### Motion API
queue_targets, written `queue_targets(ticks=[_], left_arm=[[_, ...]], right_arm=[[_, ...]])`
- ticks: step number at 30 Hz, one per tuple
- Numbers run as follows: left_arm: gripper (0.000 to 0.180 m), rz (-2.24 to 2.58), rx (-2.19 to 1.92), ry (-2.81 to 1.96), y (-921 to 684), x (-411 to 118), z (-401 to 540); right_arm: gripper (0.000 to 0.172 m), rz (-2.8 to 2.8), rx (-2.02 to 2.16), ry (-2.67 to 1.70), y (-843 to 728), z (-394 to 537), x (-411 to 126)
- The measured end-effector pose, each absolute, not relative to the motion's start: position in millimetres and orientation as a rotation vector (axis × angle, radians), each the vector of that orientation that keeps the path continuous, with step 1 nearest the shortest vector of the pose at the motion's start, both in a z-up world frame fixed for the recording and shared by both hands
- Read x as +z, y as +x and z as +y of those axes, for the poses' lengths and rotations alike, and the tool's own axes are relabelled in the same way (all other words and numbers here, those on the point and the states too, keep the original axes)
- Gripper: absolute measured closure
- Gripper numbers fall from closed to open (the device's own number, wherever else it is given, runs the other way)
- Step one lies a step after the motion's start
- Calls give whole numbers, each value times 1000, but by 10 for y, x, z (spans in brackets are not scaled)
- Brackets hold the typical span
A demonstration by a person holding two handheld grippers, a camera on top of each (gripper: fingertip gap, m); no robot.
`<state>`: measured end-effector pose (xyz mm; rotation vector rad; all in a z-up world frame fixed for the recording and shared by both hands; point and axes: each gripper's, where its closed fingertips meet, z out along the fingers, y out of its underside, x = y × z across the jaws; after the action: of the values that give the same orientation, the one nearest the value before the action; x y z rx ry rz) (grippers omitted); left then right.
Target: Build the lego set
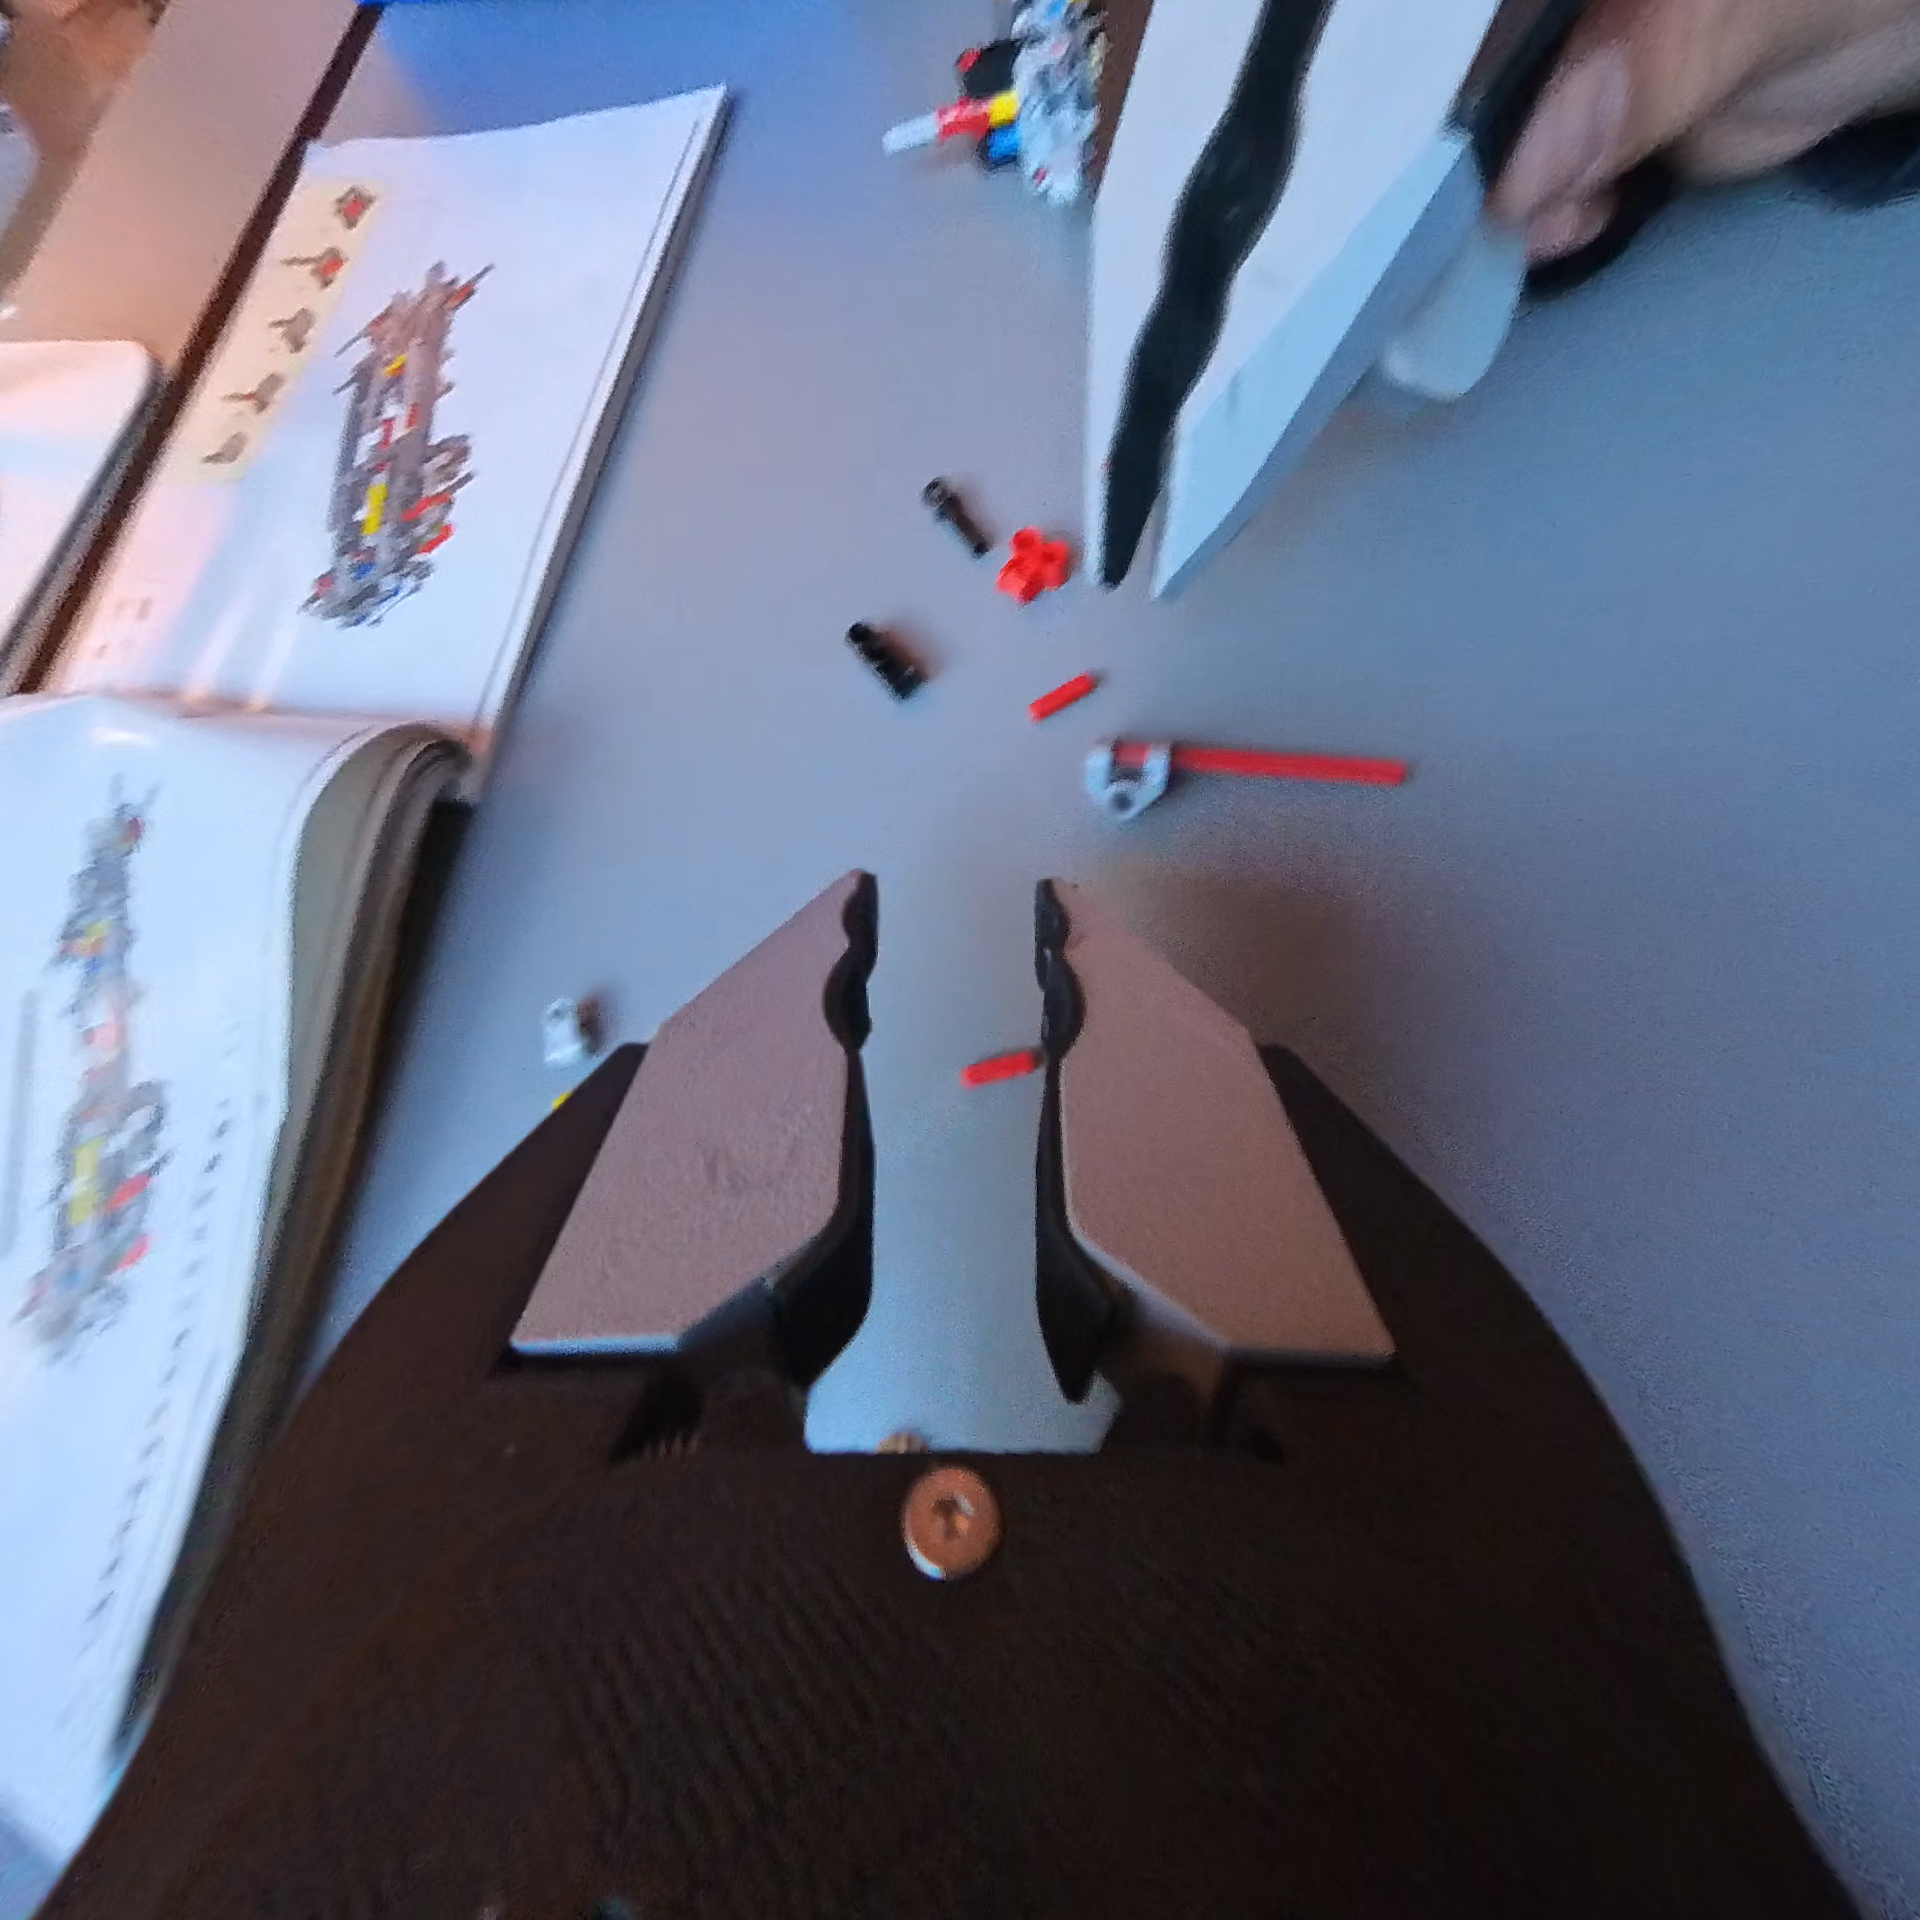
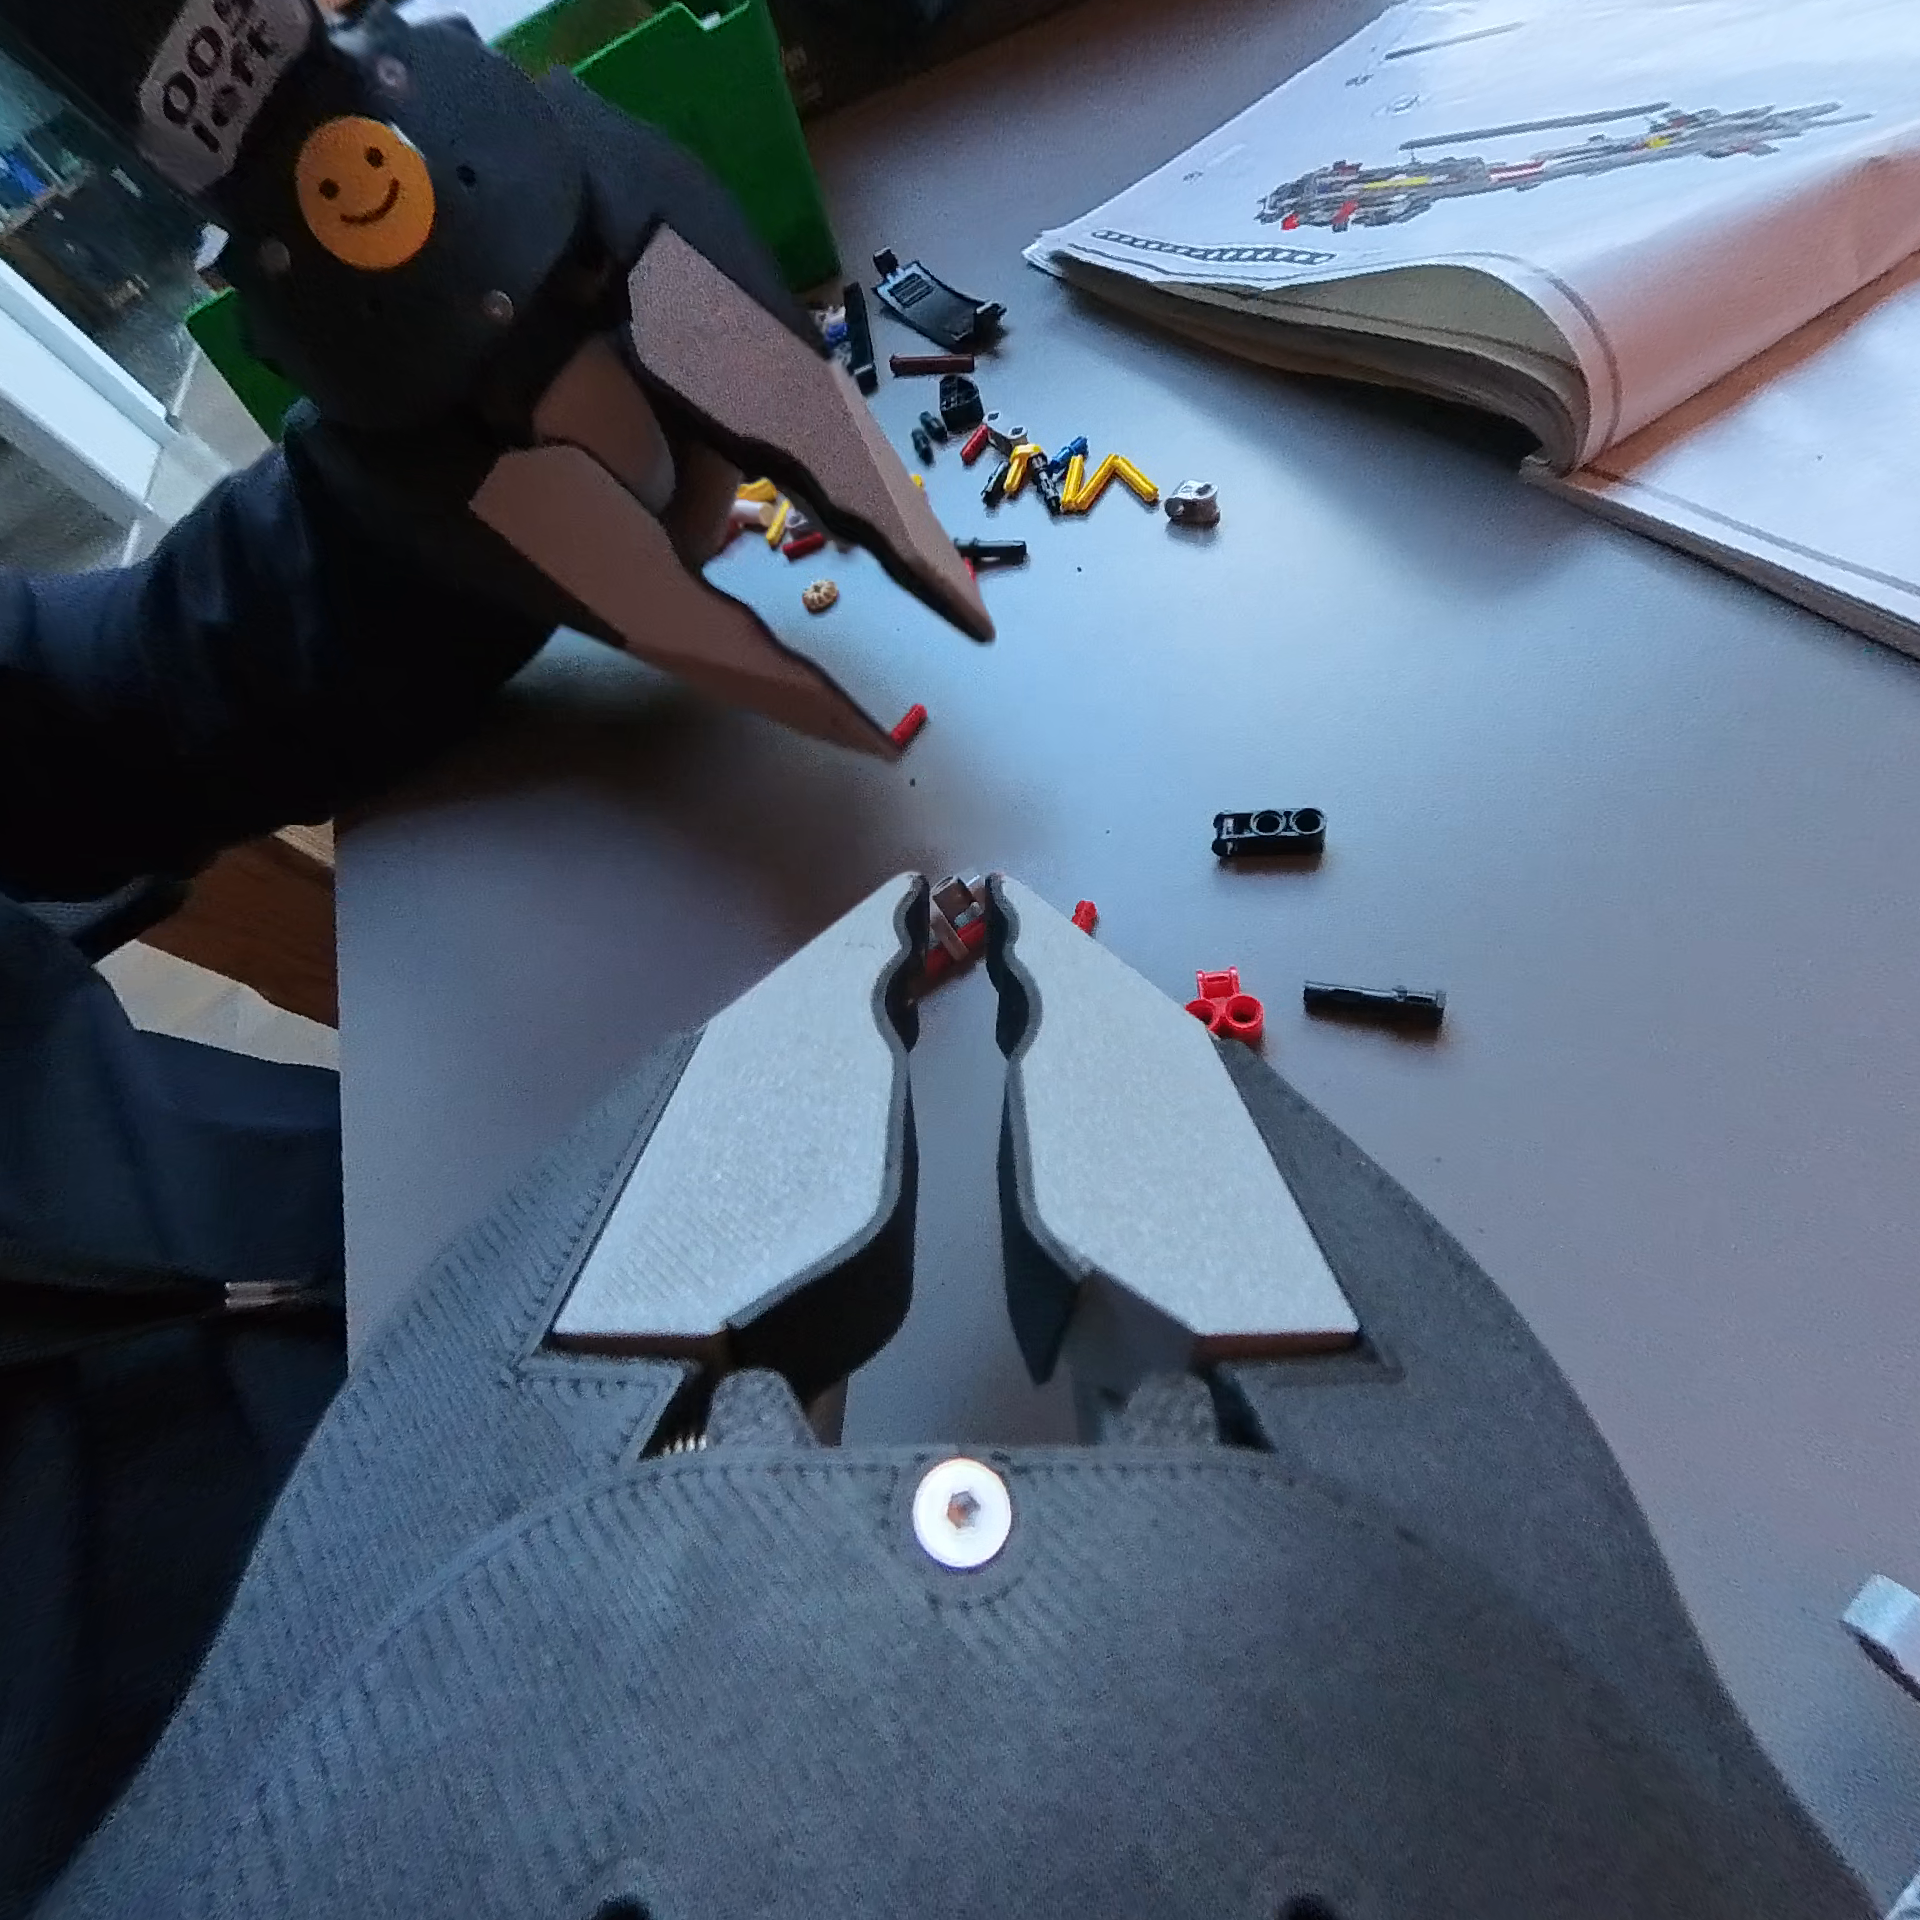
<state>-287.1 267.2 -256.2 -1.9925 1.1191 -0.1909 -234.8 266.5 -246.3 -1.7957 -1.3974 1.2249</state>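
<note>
lettered label (image 2: 213,88) + orange smiley sticker (image 2: 365,192): left gripper (image 2: 940,691) | print: booklet (image 2: 1558,208)

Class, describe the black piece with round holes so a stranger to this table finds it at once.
Start at the open instruction booklet on the grey table, then drop toward the camera to the scattered pieces. The black piece lies alone, blocky with two round holes, unlike the slim black pin.

Right gripper (image 2: 956,899): grey ribbed body, pale grey wavy-edged fingers, silver screw; left gripper (image 2: 940,681): black, brownish fingers, orange smiley sticker, dark sleeve (image 2: 156,675)
</note>
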Motion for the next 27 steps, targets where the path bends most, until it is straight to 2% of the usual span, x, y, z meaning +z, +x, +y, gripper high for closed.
queue_targets(ticks=[13, 23, 27], left_arm=[[163, 580, 221, -2106, -4756, -1855, 2617], [165, 408, 309, -2385, -5387, -2079, 1949], [165, 374, 302, -2423, -5398, -2090, 1758]], right_arm=[[166, -1364, 1265, -1817, -2344, 2694, -2449], [166, -1459, 1209, -1793, -2365, 2584, -2507], [171, -1539, 1222, -1771, -2363, 2461, -2535]])
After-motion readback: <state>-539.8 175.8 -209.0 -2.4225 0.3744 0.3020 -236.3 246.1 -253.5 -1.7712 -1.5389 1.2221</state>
